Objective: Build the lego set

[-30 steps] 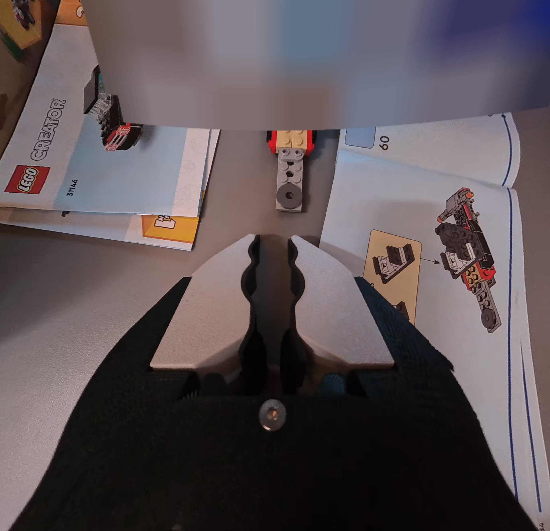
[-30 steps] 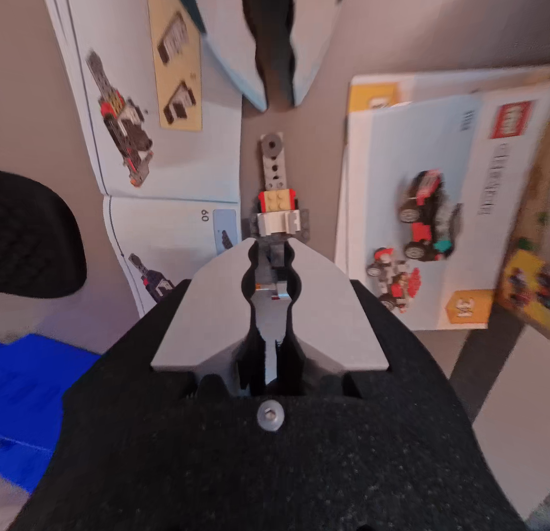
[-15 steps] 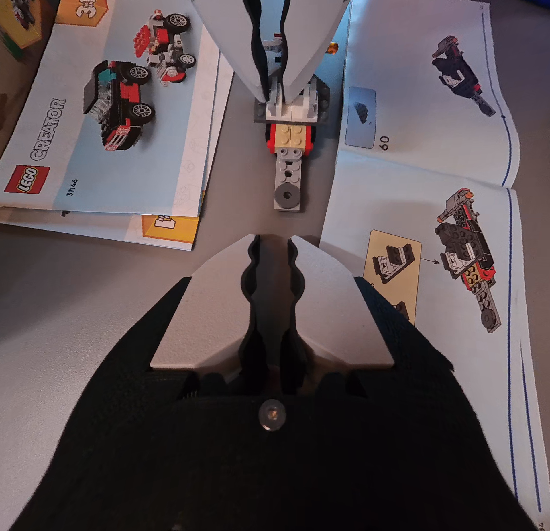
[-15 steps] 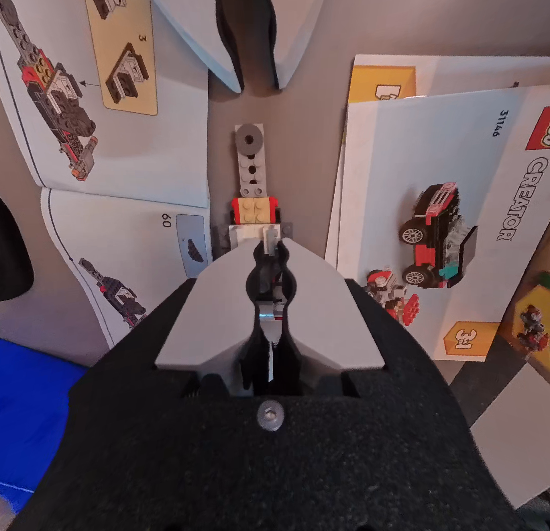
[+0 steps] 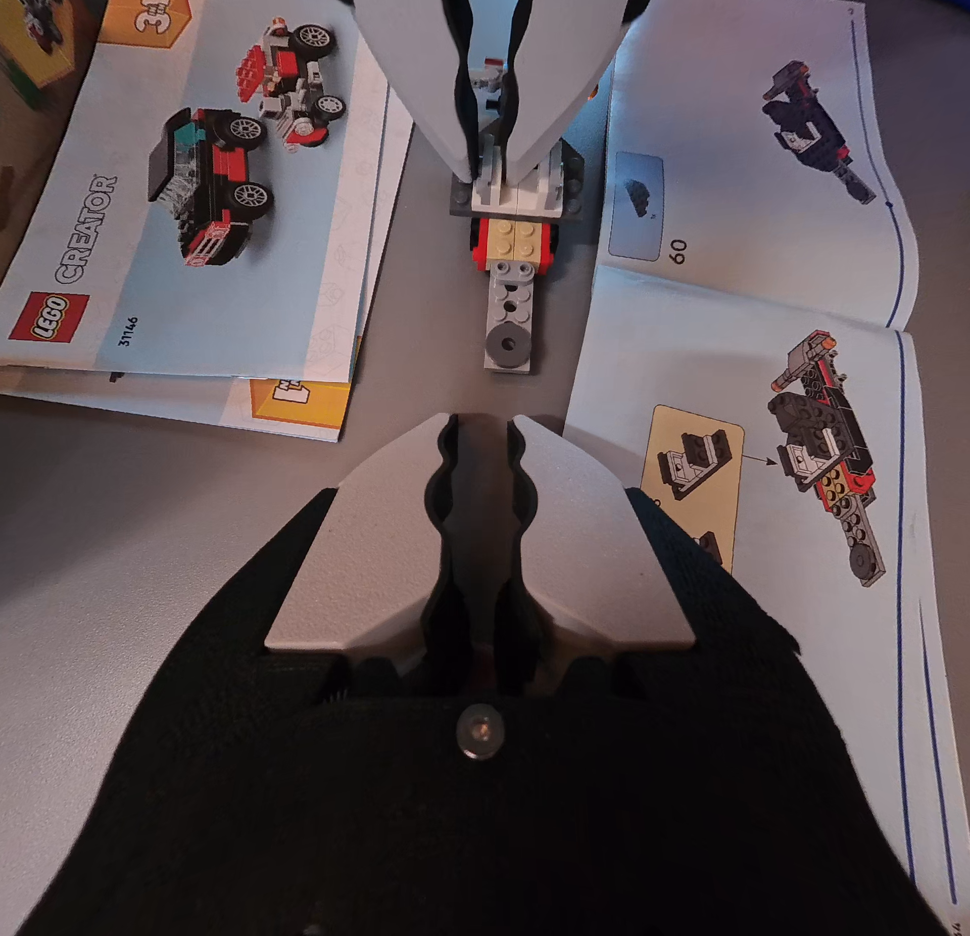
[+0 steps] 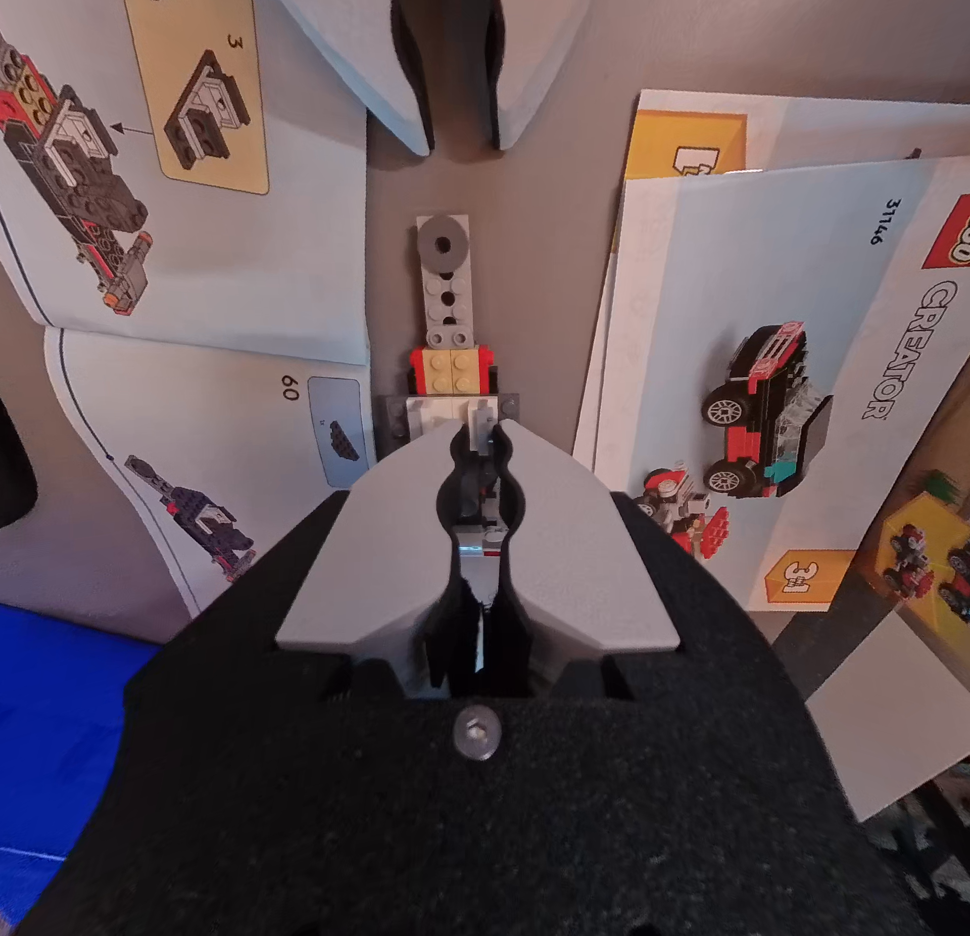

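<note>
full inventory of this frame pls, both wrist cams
lego model: 1, grey, tan, red, white and black, on the table between the booklets
open instruction booklet: 1, pale blue pages, beside the model
closed instruction booklets: at least 2, stacked, pale blue cover over a yellow-marked one, on the model's other side
box: 1, yellow and brown, at the frame edge
blue object: 1, corner only, kind unclear
table: 1, grey
right gripper: 1, grey fingers, closed on the model's white end
left gripper: 1, grey fingers, slightly apart, empty, short of the model
</note>
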`<state>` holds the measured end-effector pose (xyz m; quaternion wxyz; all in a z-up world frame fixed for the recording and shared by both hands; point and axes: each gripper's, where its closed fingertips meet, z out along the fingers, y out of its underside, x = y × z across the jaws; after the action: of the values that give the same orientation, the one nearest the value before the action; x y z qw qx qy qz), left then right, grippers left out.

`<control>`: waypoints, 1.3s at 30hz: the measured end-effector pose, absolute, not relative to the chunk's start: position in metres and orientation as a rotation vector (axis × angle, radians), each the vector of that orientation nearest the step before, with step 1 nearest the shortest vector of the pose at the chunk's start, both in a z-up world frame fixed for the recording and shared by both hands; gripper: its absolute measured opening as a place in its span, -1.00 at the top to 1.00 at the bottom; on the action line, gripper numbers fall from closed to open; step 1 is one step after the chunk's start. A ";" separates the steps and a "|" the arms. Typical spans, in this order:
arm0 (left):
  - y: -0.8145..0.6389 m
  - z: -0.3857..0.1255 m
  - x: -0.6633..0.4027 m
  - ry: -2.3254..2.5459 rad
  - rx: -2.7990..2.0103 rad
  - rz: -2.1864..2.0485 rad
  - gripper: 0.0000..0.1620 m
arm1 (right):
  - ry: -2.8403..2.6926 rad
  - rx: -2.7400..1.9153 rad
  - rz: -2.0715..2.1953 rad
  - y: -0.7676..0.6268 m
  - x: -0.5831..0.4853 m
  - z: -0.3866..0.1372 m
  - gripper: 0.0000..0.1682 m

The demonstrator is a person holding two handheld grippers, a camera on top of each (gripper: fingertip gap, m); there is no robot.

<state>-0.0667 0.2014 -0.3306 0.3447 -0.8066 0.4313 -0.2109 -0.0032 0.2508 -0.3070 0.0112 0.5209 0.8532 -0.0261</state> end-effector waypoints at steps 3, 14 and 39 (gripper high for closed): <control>0.201 -0.331 -0.067 1.121 -2.093 -0.545 0.77 | 2.663 1.668 -0.113 0.260 0.000 -0.297 0.66; 0.201 -0.330 -0.067 1.122 -2.092 -0.543 0.77 | 2.731 1.672 -0.253 0.249 0.014 -0.297 0.68; 0.201 -0.330 -0.067 1.122 -2.092 -0.542 0.77 | 2.752 1.731 -0.059 0.248 0.013 -0.307 0.74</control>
<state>-0.0666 0.2013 -0.3304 0.3460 -0.8059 0.4325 -0.2090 0.0132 0.2482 -0.3072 -0.0549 0.5316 0.8450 -0.0180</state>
